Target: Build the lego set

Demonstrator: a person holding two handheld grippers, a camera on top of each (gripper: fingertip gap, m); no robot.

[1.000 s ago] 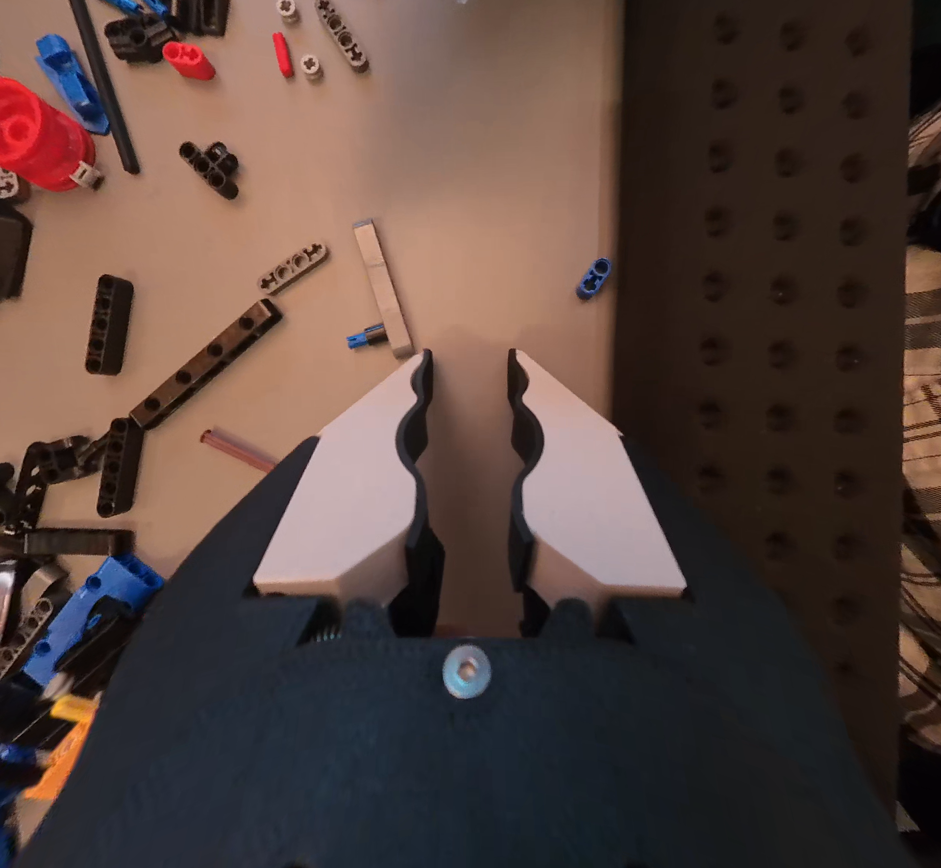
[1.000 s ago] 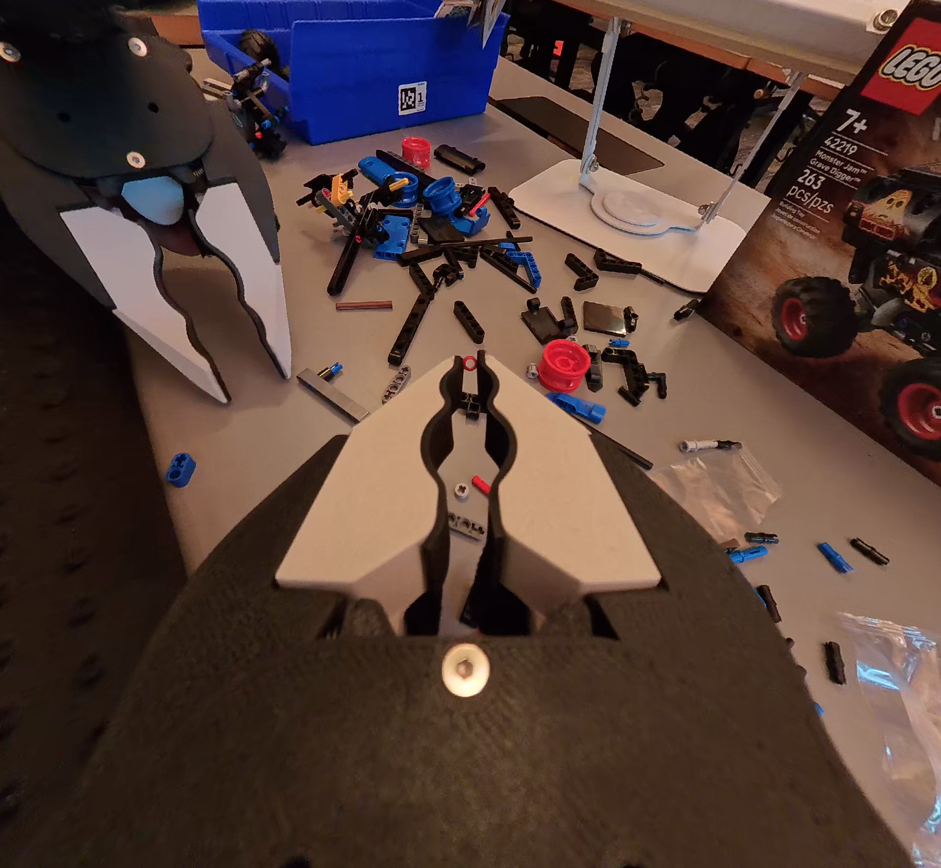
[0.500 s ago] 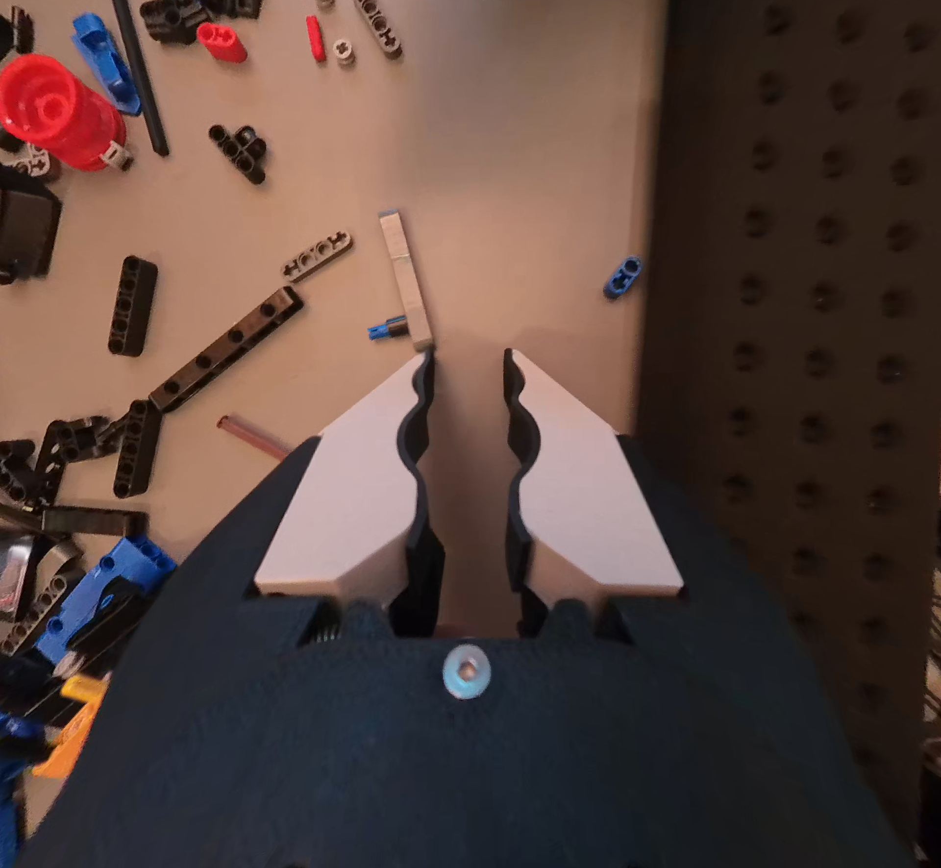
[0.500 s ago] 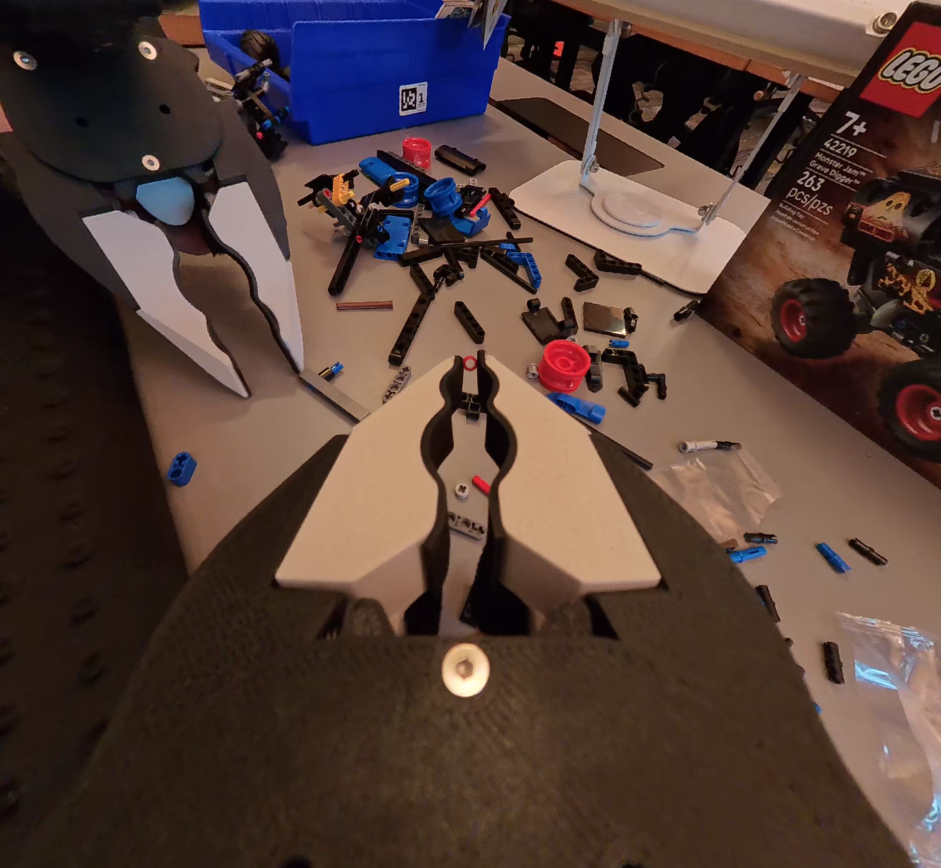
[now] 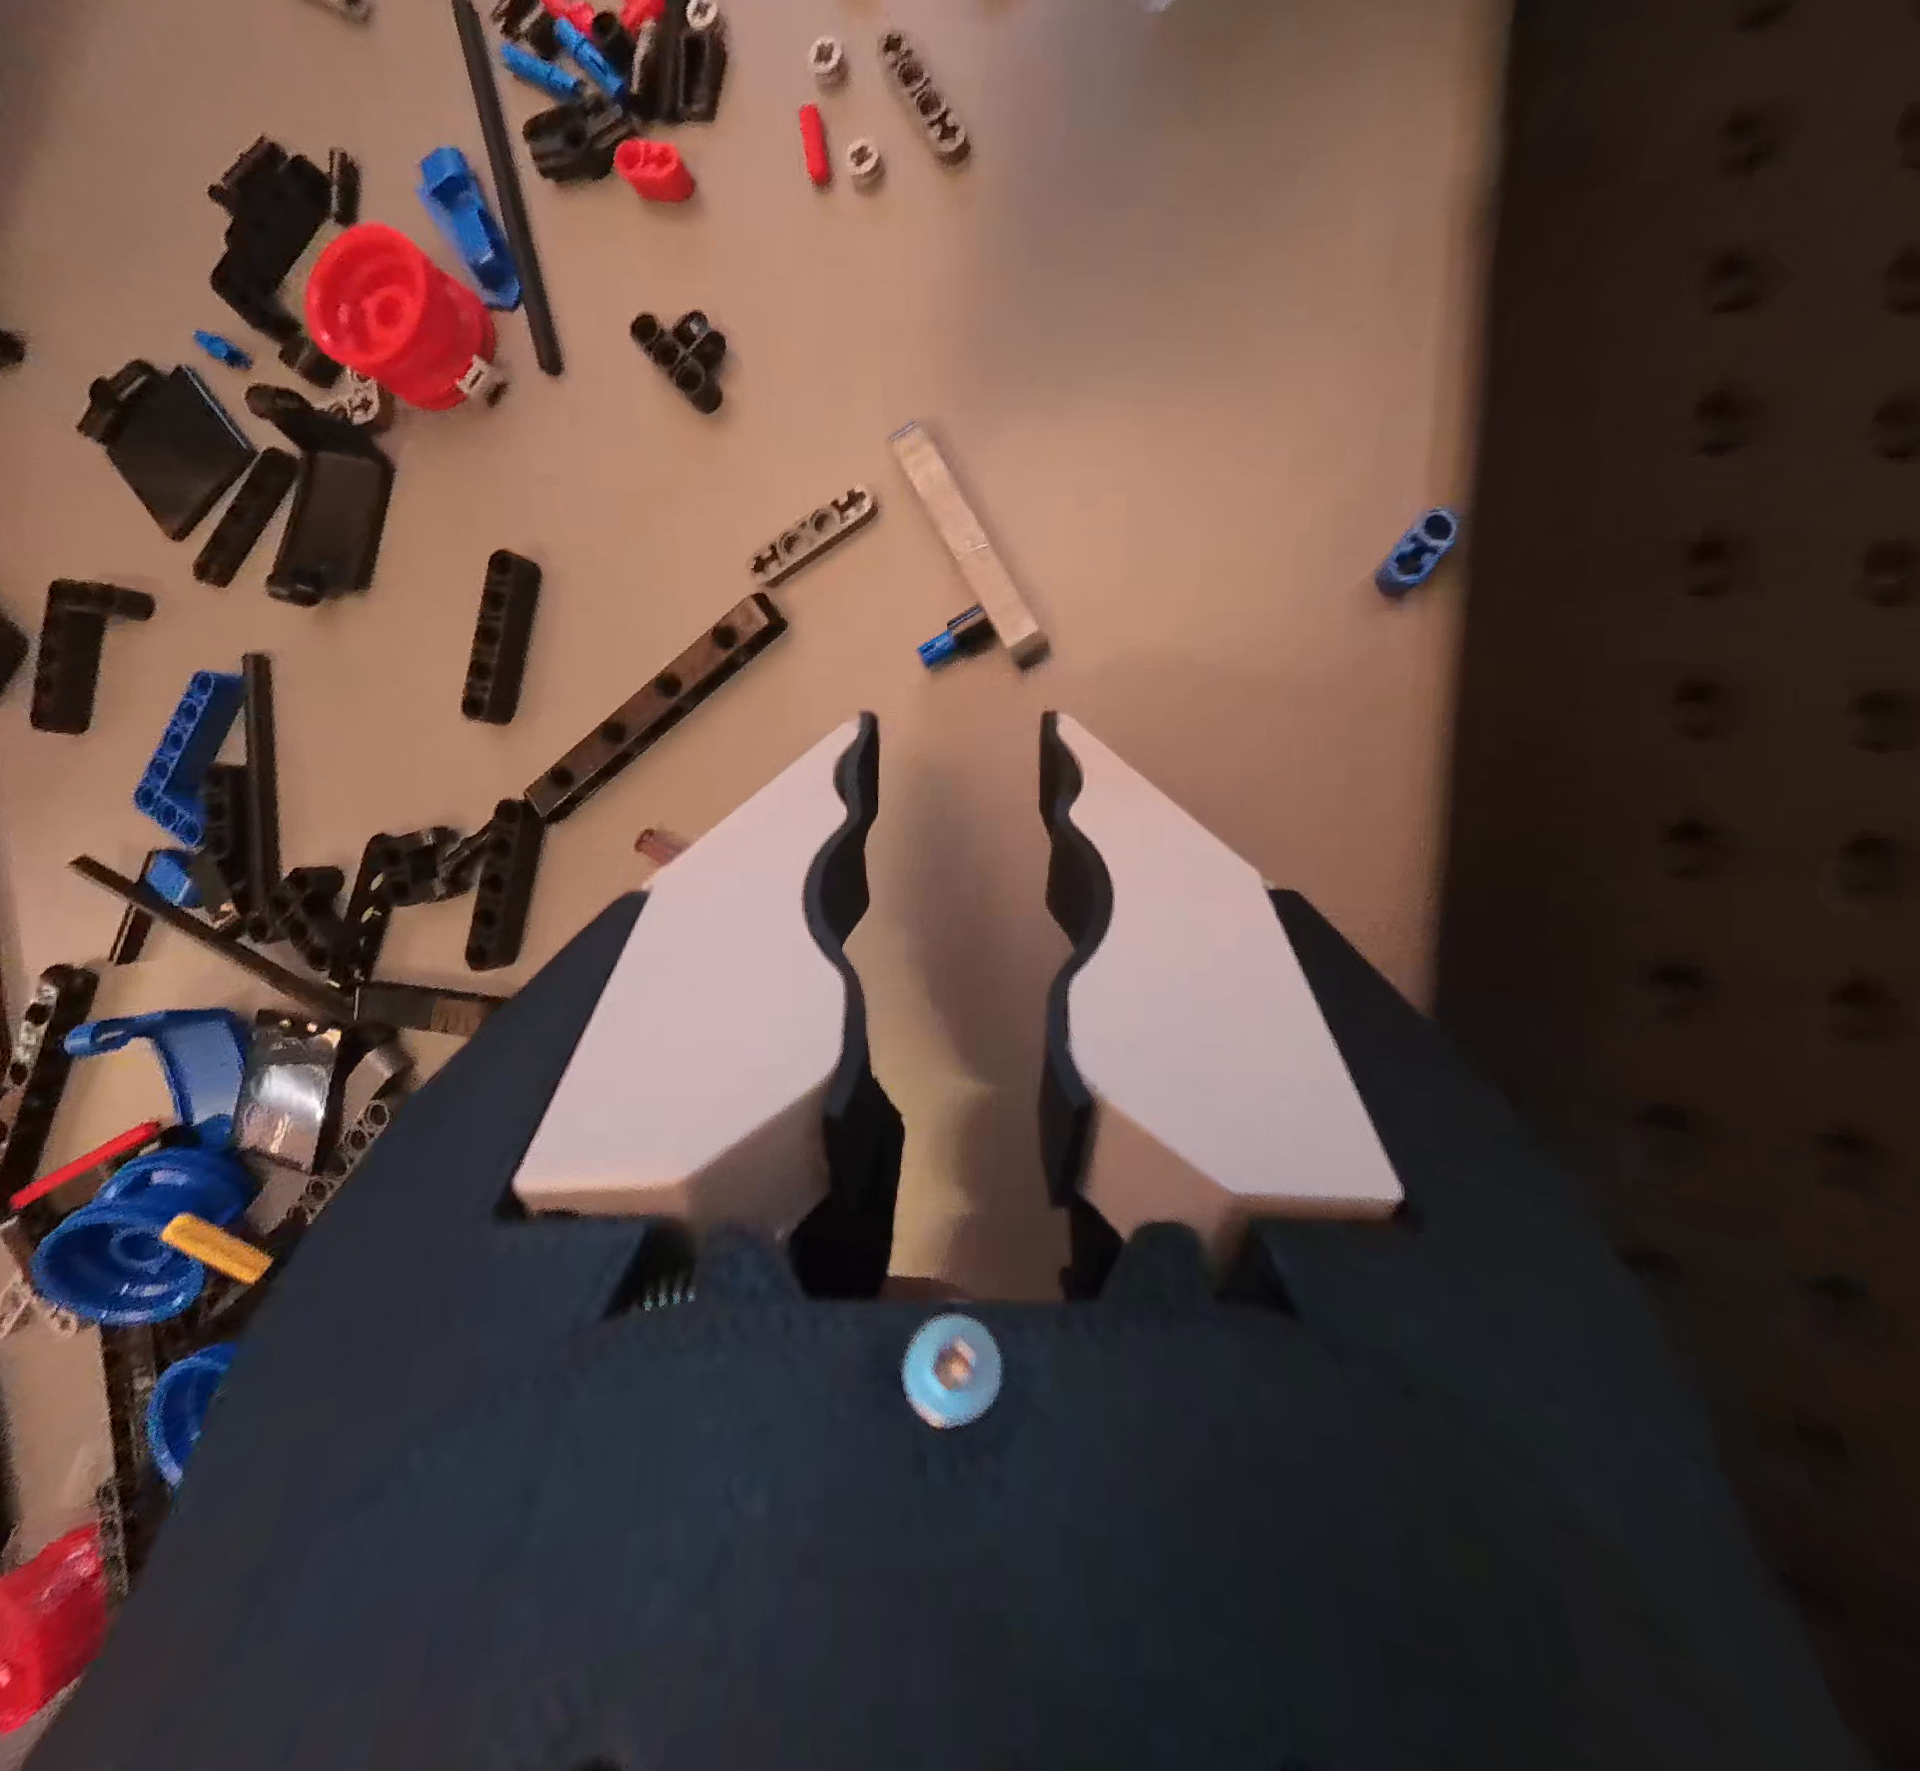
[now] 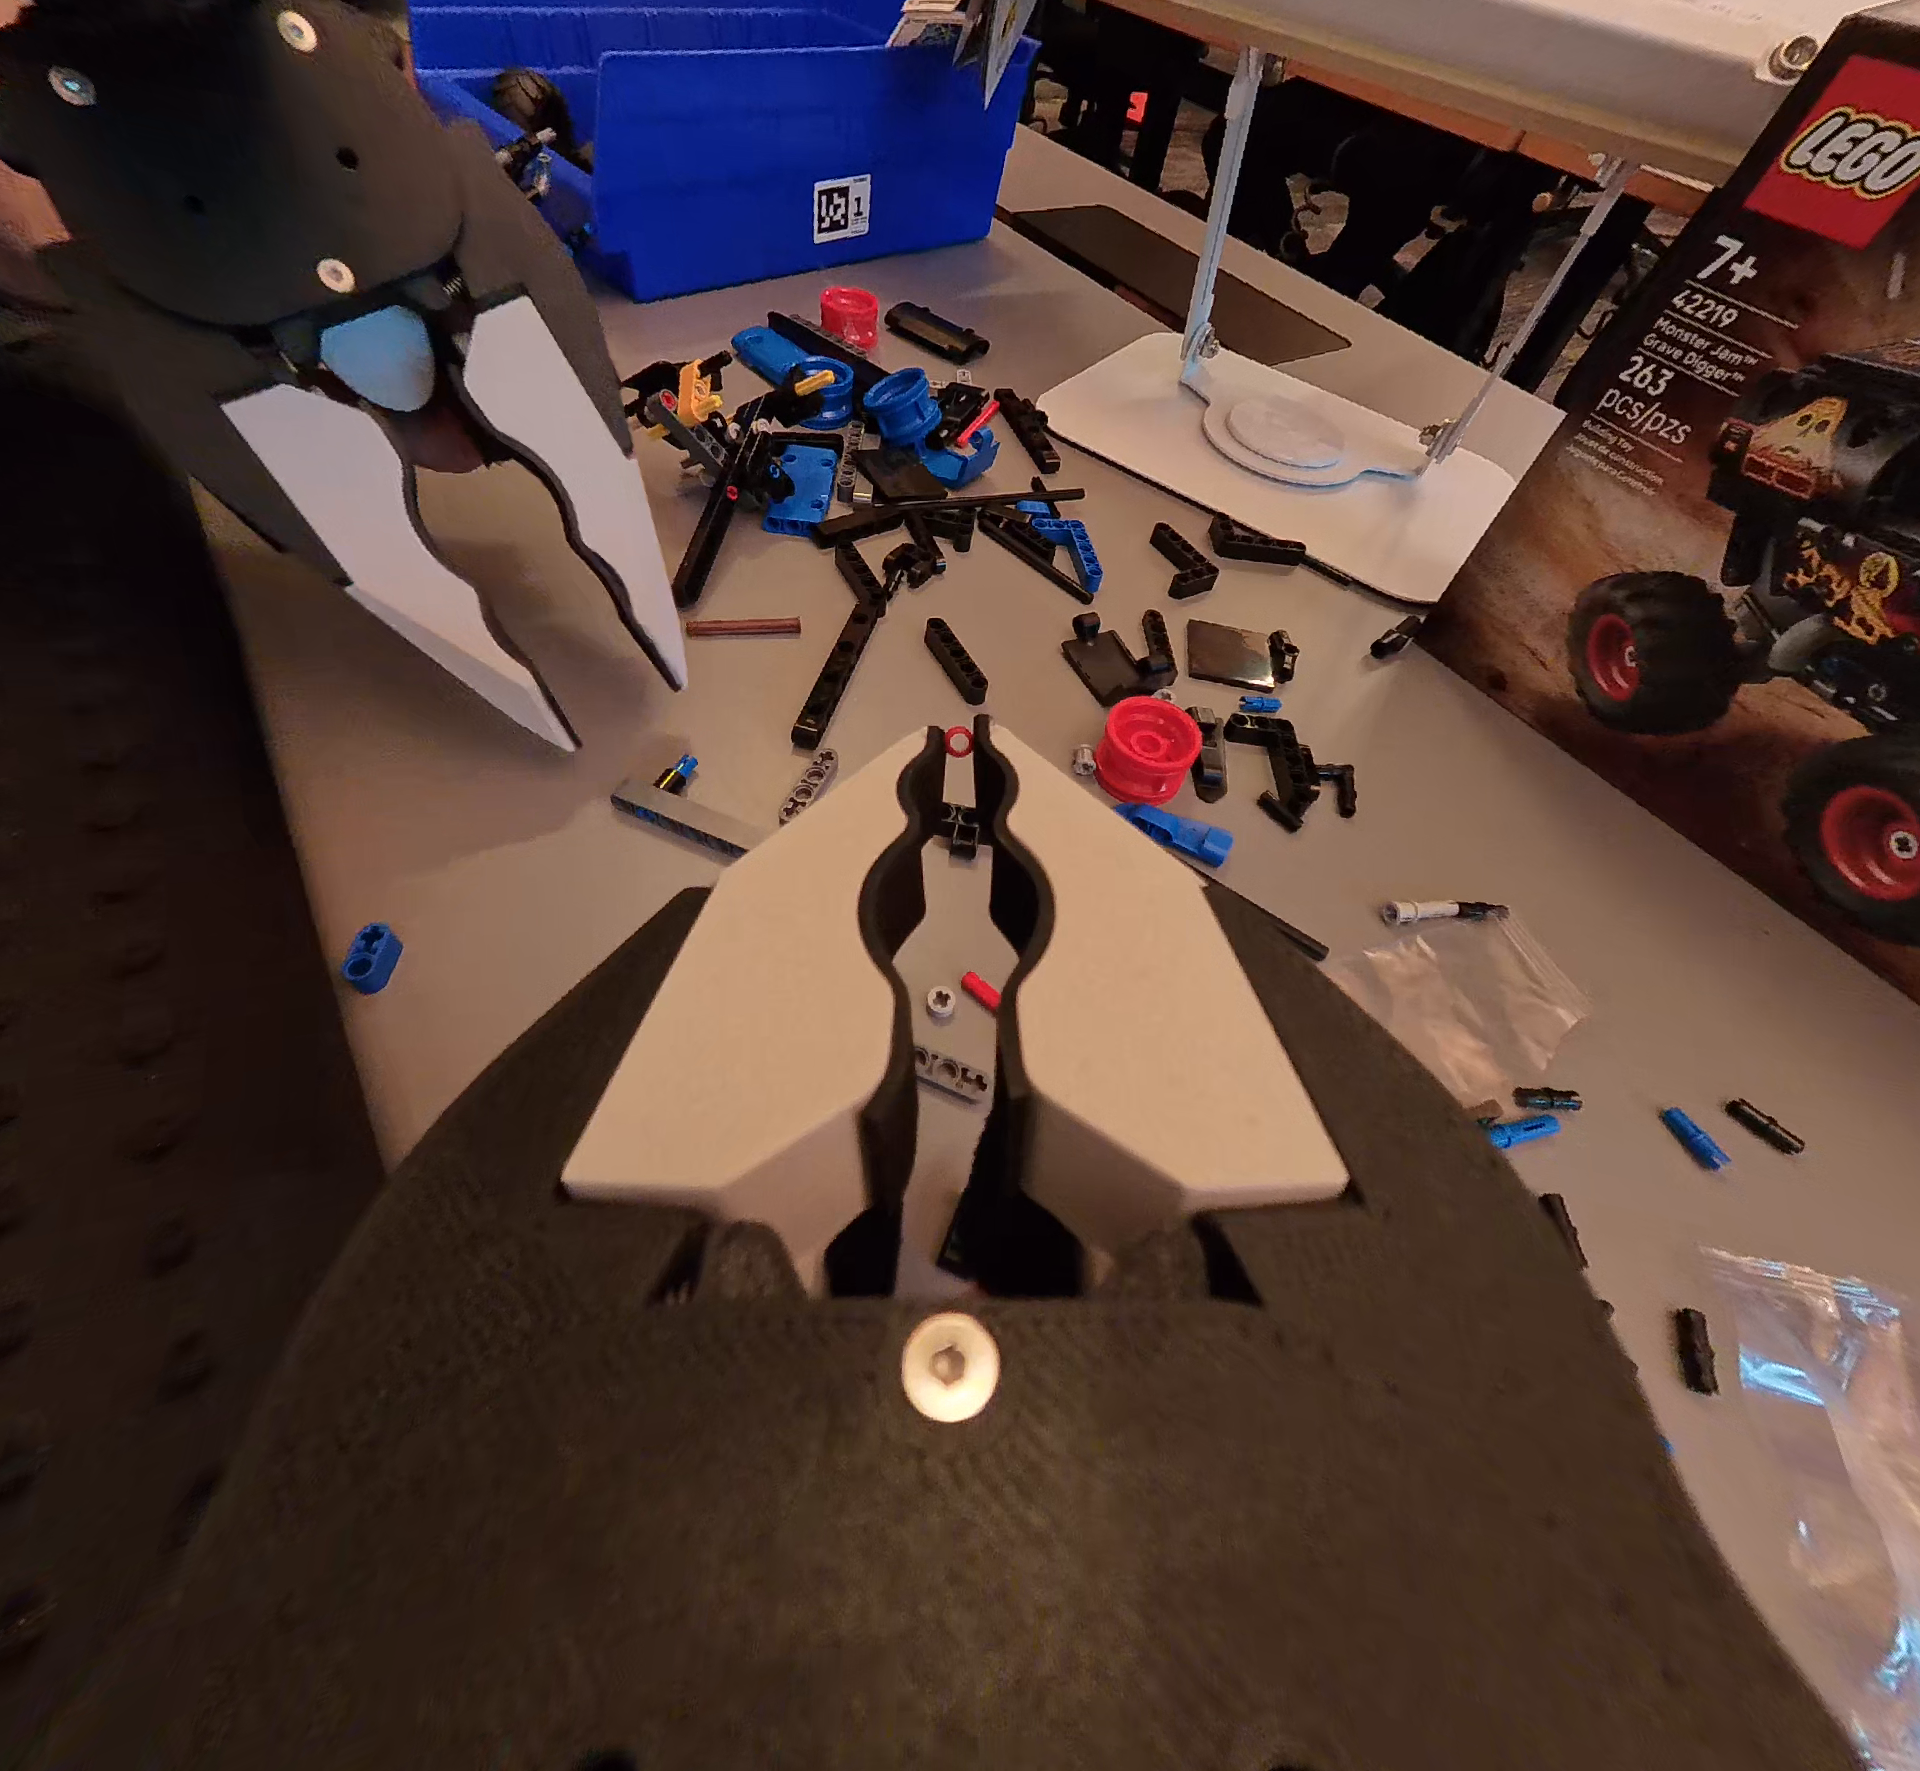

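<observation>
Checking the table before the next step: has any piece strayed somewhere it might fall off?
One small blue connector lies alone near the table's edge, next to the dark perforated surface, well apart from the main scatter of pieces. Nothing looks damaged.

The left wrist view looked almost straight down on the table (image 5: 1143, 319) from close above. The right wrist view sat lower, facing obliquely across the table toward a blue bin (image 6: 790, 132). Both views shared the grey beam (image 5: 966, 542) (image 6: 681, 819) and red wheel (image 5: 390, 313) (image 6: 1148, 747).
</observation>
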